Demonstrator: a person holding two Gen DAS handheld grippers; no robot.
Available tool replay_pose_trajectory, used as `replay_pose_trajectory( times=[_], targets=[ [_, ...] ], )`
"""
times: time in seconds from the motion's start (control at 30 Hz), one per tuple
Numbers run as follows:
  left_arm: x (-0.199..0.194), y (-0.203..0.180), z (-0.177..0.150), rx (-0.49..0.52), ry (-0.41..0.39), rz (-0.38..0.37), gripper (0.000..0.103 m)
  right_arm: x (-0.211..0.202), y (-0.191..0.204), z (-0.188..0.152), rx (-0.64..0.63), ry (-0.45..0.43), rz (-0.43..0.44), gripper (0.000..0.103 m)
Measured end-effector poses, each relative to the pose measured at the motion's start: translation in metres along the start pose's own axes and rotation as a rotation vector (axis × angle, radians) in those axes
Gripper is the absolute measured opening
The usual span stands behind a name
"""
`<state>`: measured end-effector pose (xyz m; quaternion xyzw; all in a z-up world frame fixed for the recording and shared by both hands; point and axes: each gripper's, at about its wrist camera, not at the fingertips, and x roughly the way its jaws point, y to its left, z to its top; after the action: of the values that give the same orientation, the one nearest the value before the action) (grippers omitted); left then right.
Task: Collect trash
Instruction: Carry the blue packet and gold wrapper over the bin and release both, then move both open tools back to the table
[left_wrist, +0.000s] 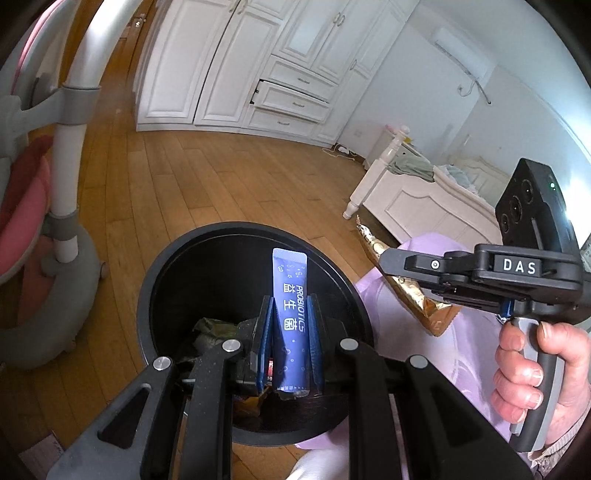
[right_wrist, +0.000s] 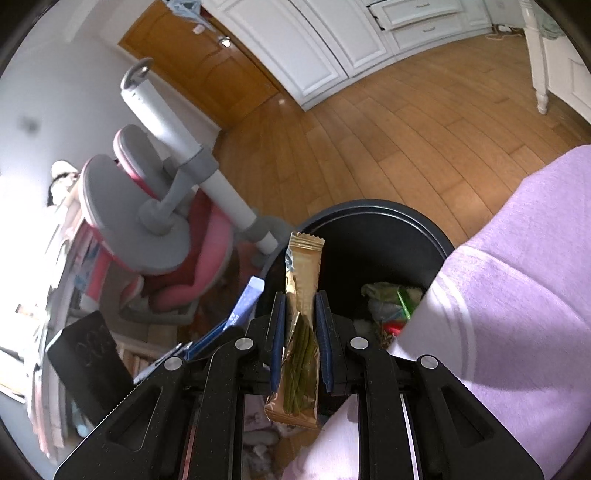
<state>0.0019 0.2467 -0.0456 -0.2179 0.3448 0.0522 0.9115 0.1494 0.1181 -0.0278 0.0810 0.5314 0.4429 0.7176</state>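
Note:
A round black trash bin (left_wrist: 177, 254) stands on the wood floor with crumpled wrappers (left_wrist: 212, 328) at its bottom. My left gripper (left_wrist: 290, 314) is shut on a blue probiotics sachet (left_wrist: 290, 295), held upright over the bin's opening. My right gripper (right_wrist: 301, 314) is shut on a gold snack wrapper (right_wrist: 303, 266), poised above the bin (right_wrist: 406, 221) near its left rim. In the left wrist view the right gripper (left_wrist: 384, 260) and its gold wrapper (left_wrist: 369, 240) hang to the right of the bin, a hand on the handle. The blue sachet (right_wrist: 243, 302) shows at left in the right wrist view.
A pink and grey chair (right_wrist: 177, 236) with a white post stands left of the bin. A person's lilac-clad legs (right_wrist: 517, 277) are close on the right. White wardrobes (left_wrist: 240, 66) line the far wall, and a white bed (left_wrist: 413, 192) stands at right.

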Motion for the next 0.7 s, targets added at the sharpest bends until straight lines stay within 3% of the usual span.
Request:
replay_pose_trajectory(
  times=[0.07,0.17,0.2,0.27,0.5,0.57,0.7],
  targets=[
    [0.001,0.000,0.001,0.004,0.003,0.008,0.021,0.001,0.000,0.002,-0.002,0.003,-0.001,0.021],
    [0.002,0.003,0.002,-0.009,0.010,0.018,0.024,0.001,0.001,0.002,0.006,-0.014,-0.002,0.047],
    [0.002,0.004,0.003,-0.014,0.009,0.023,0.027,0.000,0.001,0.002,0.010,-0.019,-0.001,0.049],
    [0.000,0.006,0.004,-0.023,0.001,0.028,0.049,-0.001,0.001,0.003,0.011,-0.025,-0.006,0.058],
    [-0.011,0.000,0.006,-0.018,-0.026,0.032,0.072,-0.017,-0.004,-0.005,0.030,-0.058,0.004,0.068],
    [-0.014,-0.006,0.007,-0.009,-0.032,0.029,0.083,-0.023,-0.005,-0.008,0.029,-0.068,0.004,0.068],
    [-0.020,-0.026,0.009,0.029,-0.042,0.007,0.091,-0.044,-0.012,-0.018,0.035,-0.102,-0.002,0.073]
  ],
)
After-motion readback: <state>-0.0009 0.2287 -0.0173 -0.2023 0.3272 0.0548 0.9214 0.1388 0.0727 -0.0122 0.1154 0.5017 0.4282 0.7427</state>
